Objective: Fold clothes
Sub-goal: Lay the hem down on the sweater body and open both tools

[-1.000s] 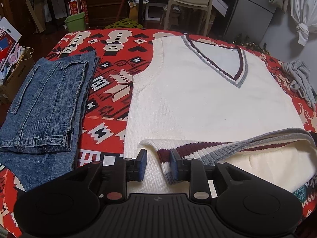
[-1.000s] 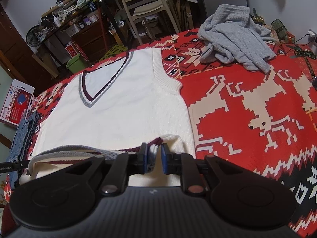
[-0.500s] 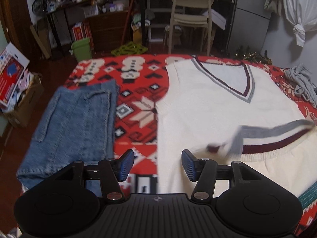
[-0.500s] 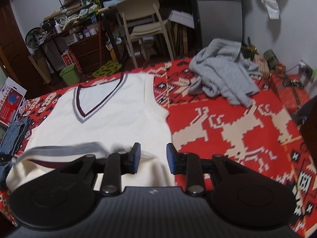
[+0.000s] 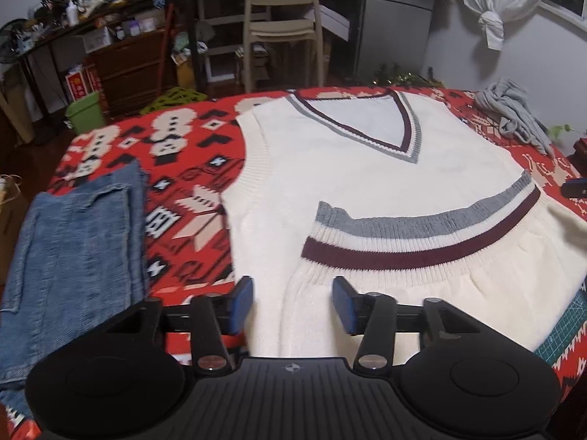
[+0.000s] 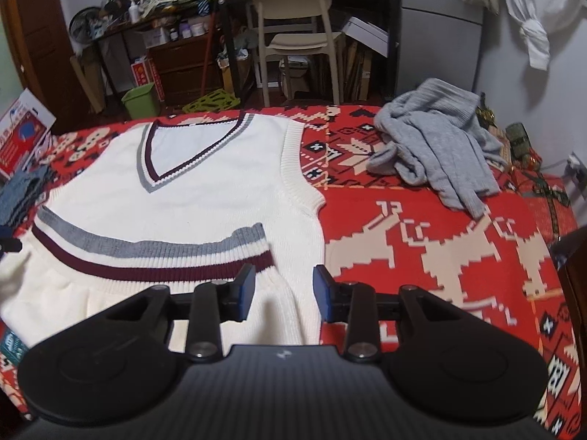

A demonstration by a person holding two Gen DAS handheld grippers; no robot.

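1. Cream knit vest [image 5: 367,183] w/ grey-maroon V-neck lies flat on the red patterned cloth [image 5: 190,190] over the worktop, neck at the far side.
2. Striped hem [image 5: 422,231] is turned up over the body, so the lower part is doubled. It lies slanted in the left wrist view; its left end sits short of the vest's left edge.
3. Left tongs [image 5: 292,302] are apart, holding nothing, hovering above the near fold by the vest's left side.
4. Right tongs [image 6: 282,291] are also apart and empty, above the near fold by the hem's right end [image 6: 253,245].
5. Folded jeans [image 5: 73,242] lie just left of the vest, not touching. Crumpled grey sweater [image 6: 436,146] sits well apart at the far right.
6. Stage, as a judgement: one bottom-up fold is in place; whether more folds are meant can't be told.
7. Risks:
   - knit is soft and springy, so the doubled layer may slide or bulge open if bumped by a low pass of the tongs.
   - slanted hem means any further fold would likely come out crooked unless squared.
   - pinching only the top layer would drag the flap off the body.
   - cloth under the vest could ruck if the vest is pulled.
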